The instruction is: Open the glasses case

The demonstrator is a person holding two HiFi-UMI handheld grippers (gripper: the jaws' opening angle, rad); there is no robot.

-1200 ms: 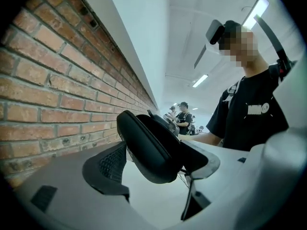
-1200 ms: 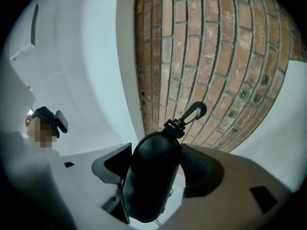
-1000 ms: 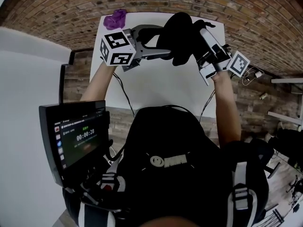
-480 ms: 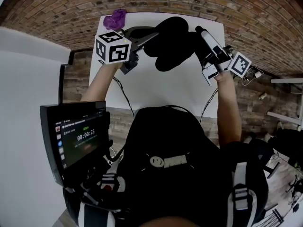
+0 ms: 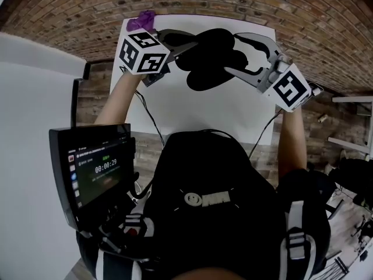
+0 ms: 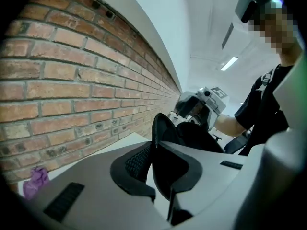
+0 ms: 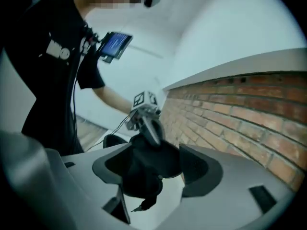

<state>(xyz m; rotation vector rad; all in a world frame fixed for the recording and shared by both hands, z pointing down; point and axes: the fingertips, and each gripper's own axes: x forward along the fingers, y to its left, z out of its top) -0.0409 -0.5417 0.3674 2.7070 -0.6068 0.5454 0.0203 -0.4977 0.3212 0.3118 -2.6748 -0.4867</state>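
A black glasses case (image 5: 208, 56) hangs in the air over the white table (image 5: 198, 112), held between my two grippers. My left gripper (image 5: 182, 43) comes in from the left; its jaws have just been closing and now pinch a thin black edge of the case (image 6: 157, 137). The right gripper (image 5: 238, 53) reaches in from the right with its jaws spread wide, and the case's other end (image 7: 144, 169) sits between them. A little table shows between case and pads. A small zip pull dangles under the case.
A purple cloth (image 5: 141, 21) lies at the table's far left corner, also low down in the left gripper view (image 6: 36, 181). A brick wall runs behind the table. A screen (image 5: 96, 171) sits at my left side, and cables (image 5: 152, 115) trail over the table's near edge.
The left gripper's jaws closed onto the case's edge. The case tipped from upright to lying across. The right gripper rolled about a quarter turn and moved, its jaws now straddling the case's end.
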